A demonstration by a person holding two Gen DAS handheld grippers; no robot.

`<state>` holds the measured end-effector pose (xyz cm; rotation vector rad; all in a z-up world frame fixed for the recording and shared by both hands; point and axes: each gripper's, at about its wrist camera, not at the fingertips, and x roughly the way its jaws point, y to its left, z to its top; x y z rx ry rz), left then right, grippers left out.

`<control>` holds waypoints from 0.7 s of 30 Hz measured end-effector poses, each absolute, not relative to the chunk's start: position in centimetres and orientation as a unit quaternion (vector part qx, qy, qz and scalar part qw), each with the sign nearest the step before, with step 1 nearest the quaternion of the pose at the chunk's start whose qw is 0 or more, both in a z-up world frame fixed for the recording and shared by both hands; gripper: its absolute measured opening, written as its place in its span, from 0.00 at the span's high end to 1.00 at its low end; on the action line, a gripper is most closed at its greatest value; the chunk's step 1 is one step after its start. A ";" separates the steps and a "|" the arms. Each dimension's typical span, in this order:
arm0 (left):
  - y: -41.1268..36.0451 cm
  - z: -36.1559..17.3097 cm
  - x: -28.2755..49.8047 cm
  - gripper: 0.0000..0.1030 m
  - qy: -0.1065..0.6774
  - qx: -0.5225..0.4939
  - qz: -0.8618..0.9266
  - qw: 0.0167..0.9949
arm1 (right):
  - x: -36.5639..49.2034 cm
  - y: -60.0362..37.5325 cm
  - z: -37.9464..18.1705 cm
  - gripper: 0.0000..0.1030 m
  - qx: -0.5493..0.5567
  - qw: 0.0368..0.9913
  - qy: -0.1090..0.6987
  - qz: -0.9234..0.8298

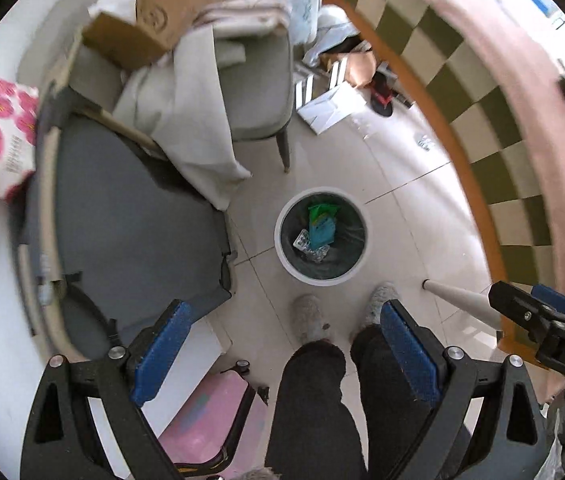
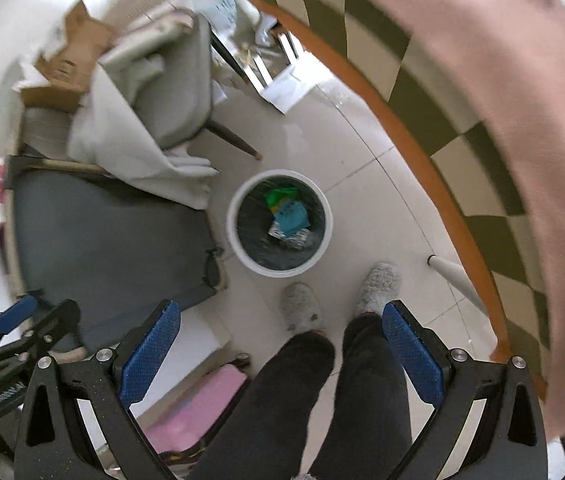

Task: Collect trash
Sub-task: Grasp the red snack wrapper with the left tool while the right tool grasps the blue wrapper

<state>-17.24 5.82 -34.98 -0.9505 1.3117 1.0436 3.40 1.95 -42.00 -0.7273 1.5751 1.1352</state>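
Note:
A white round trash bin (image 1: 284, 258) with a dark liner stands on the tiled floor below me; it also shows in the right wrist view (image 2: 234, 236). Inside lie a green wrapper (image 1: 322, 212), a teal packet (image 1: 321, 232) and foil blister packs (image 1: 302, 240). My left gripper (image 1: 284, 314) is open and empty, high above the floor, nearer me than the bin. My right gripper (image 2: 280, 314) is open and empty too, at about the same height. Each gripper shows at the edge of the other's view.
A grey chair (image 1: 134, 232) stands left of the bin, and a second chair (image 1: 258, 92) holds cloth and a cardboard box (image 1: 150, 20). A checkered table edge (image 1: 470, 128) curves on the right. My legs and slippers (image 1: 308, 316) stand below. Papers lie on the far floor.

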 end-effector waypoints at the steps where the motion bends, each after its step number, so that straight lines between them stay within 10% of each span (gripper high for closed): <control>1: 5.8 -34.0 -16.8 0.06 0.557 -0.400 0.447 0.575 | 3.8 1.7 -41.0 0.01 -0.292 0.510 0.657 0.472; 12: 7.3 -22.7 -0.2 0.06 0.525 -0.273 0.429 0.682 | 19.6 -2.8 -30.9 0.01 -0.139 0.589 0.684 0.407; 21: 4.7 -24.0 24.4 0.00 0.584 -0.108 0.270 0.758 | 43.2 -12.0 -32.5 0.01 -0.051 0.660 0.705 0.255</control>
